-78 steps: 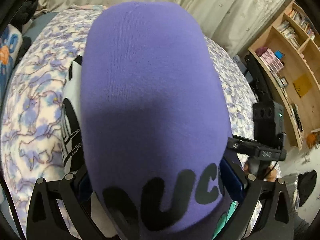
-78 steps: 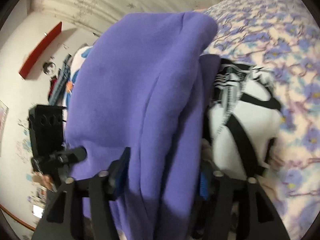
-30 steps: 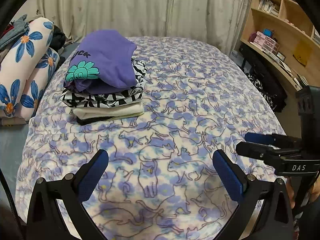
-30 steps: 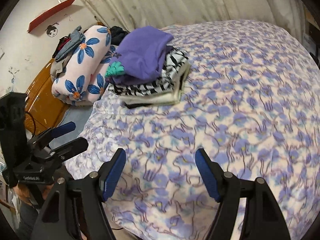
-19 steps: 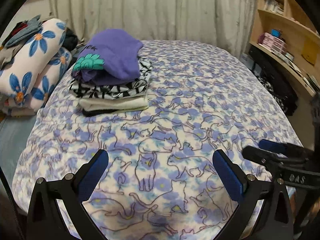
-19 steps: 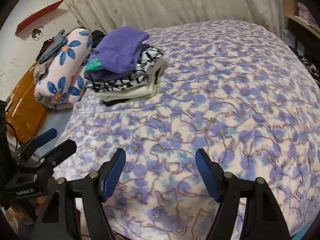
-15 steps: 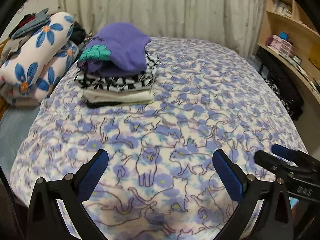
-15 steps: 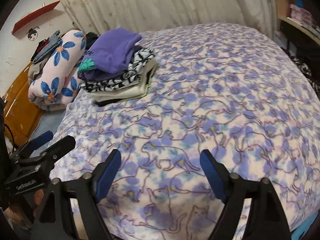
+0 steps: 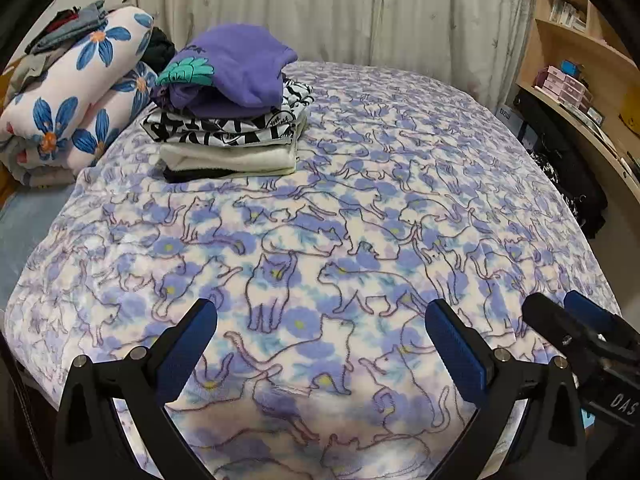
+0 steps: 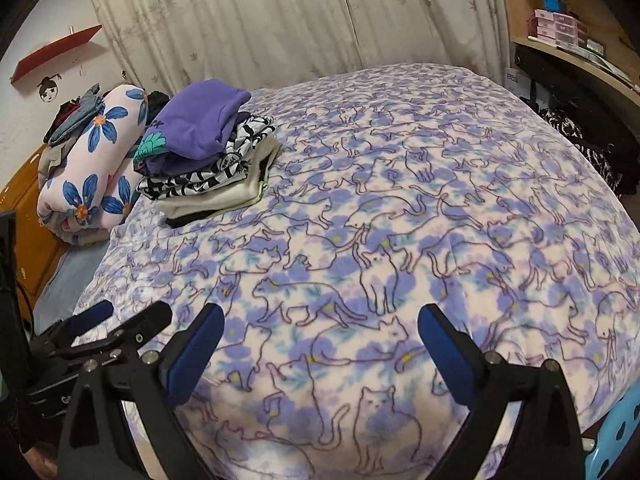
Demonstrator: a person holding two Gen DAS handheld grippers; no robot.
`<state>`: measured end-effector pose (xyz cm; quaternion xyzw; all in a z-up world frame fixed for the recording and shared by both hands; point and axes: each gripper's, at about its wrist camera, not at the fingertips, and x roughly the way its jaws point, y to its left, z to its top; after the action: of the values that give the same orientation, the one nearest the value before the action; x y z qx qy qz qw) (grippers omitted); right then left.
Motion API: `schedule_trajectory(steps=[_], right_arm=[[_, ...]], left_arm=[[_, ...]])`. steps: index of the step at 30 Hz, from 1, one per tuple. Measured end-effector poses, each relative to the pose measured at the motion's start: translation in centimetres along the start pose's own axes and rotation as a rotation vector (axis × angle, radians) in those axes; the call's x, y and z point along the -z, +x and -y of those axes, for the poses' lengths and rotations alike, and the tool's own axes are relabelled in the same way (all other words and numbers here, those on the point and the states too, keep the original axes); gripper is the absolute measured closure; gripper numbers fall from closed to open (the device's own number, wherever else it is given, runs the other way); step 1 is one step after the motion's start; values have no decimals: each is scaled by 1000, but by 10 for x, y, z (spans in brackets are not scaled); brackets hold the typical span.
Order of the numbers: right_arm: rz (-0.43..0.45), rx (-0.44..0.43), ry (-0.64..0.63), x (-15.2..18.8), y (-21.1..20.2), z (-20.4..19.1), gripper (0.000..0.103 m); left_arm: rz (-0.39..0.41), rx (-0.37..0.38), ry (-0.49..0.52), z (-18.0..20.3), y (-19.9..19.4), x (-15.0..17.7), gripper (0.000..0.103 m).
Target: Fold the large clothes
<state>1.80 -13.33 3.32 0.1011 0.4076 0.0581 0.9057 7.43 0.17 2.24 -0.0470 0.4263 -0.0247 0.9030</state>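
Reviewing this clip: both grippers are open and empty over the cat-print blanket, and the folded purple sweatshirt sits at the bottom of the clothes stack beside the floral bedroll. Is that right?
Not quite. The purple sweatshirt sits on top of the clothes stack, not at the bottom, as the left wrist view shows. The rest holds: left gripper and right gripper are open and empty over the cat-print blanket, the stack beside the floral bedroll.
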Motion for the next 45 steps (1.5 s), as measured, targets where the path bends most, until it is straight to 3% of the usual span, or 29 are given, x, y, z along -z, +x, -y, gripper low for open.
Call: schedule_trajectory(steps=[7, 45], right_arm=[[8, -11, -5, 7, -2, 2, 5], [-27, -27, 16, 13, 14, 11, 5]], left_arm=[[23, -38, 33, 11, -6, 3, 1], [-20, -61, 22, 9, 16, 8, 1]])
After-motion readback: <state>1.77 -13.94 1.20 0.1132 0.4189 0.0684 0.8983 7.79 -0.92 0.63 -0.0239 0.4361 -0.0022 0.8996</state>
